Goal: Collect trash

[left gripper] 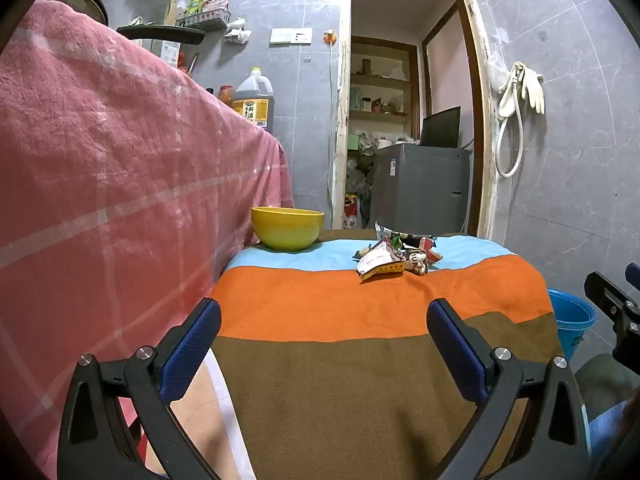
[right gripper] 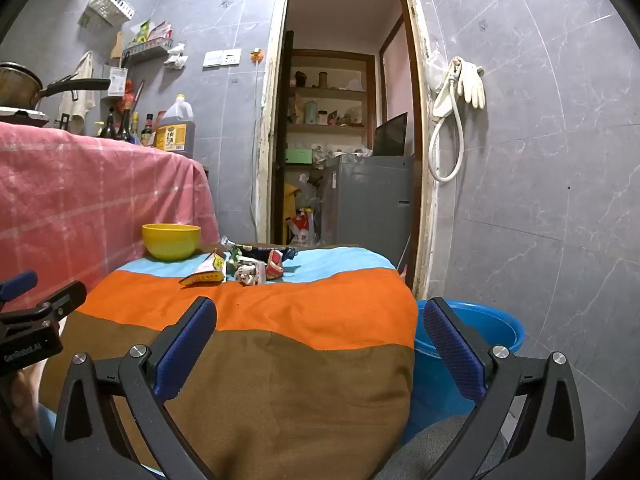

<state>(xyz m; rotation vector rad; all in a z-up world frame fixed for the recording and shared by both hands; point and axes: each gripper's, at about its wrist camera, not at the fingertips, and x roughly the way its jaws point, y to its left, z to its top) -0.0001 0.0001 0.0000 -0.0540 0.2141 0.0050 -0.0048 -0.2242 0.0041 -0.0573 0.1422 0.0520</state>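
A heap of crumpled wrappers [left gripper: 394, 258] lies on the blue stripe at the far end of the striped cloth [left gripper: 360, 360]; it also shows in the right wrist view [right gripper: 240, 266]. A yellow bowl [left gripper: 287, 227] stands to its left, also in the right wrist view [right gripper: 171, 241]. My left gripper [left gripper: 324, 328] is open and empty, low over the near end of the cloth. My right gripper [right gripper: 320, 326] is open and empty, over the cloth's right edge. A blue bucket [right gripper: 472, 332] sits on the floor to the right, also in the left wrist view [left gripper: 570, 320].
A pink checked cloth [left gripper: 100, 180] covers a higher counter on the left, with an oil jug [right gripper: 174, 126] and a pan [right gripper: 24, 84] on it. An open doorway [right gripper: 344, 140] lies behind, with a grey appliance [right gripper: 368, 200]. Gloves and a hose [right gripper: 456, 100] hang on the tiled wall.
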